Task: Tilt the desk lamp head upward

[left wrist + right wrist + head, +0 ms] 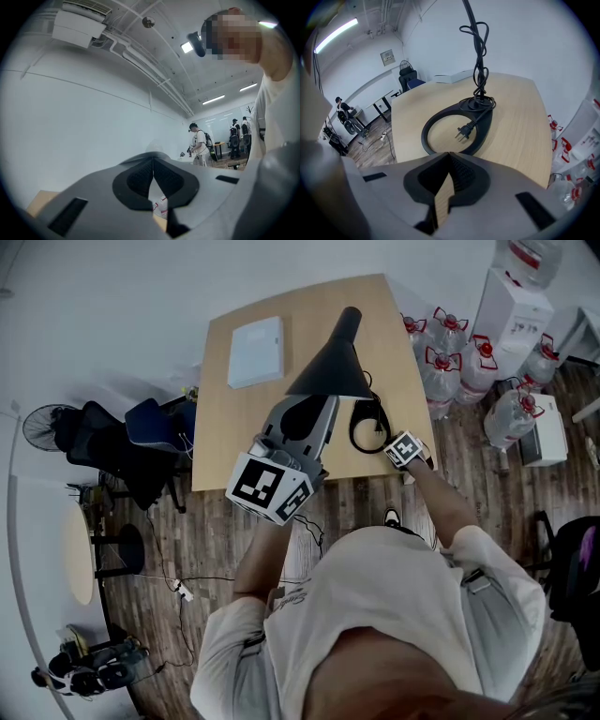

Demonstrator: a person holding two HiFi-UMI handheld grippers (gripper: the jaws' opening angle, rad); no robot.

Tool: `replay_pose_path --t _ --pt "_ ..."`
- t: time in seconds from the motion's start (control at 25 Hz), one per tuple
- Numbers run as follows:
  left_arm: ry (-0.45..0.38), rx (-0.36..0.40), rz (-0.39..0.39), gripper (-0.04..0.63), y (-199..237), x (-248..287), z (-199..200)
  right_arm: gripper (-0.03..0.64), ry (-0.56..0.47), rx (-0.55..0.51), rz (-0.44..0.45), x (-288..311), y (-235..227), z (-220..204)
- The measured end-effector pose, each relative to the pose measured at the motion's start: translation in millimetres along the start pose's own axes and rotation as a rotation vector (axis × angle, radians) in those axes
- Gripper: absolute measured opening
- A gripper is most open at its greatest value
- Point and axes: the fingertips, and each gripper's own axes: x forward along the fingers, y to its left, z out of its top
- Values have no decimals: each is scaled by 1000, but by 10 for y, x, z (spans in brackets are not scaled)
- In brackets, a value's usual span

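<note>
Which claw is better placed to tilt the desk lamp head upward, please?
Left. The left claw is raised right beside the lamp head; the right claw sits low by the ring base.

A wood table (520, 122) lies past the right fingers (461, 176), jugs (581, 140) to their right, white wall (525, 42) behind.

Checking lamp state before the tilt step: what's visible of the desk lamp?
The desk lamp is matte black. Its cone head has the wide rim toward the near edge of the wooden table, narrow end away. A thin stem rises from a ring base lying flat on the tabletop. The cord is bundled round the stem; its plug lies loose inside the ring. The left claw reaches under the head's rim; contact can't be told.
</note>
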Motion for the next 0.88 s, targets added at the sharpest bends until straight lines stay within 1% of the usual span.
replay_pose_path --t 0.16,0.36,0.48,0.56,0.72,0.88 --pt "5 -28 15 15 -27 -28 -93 -5 -17 27 4 -15 -13 -32" --pt "36 -72 48 15 -46 -96 -282 -5 -41 -19 -7 -28 -7 -18" --pt "62 -114 71 15 -60 -152 -488 -5 -63 -28 -14 -38 -27 -1" --pt "84 -153 83 15 -78 -197 -682 -5 -77 -13 -15 -54 -28 -5" --pt "144 -189 102 15 -98 -408 -1052 -5 -150 61 11 -155 146 -54" --pt "173 -217 97 15 -126 -723 -1216 -5 -193 73 -6 -366 342 -170"
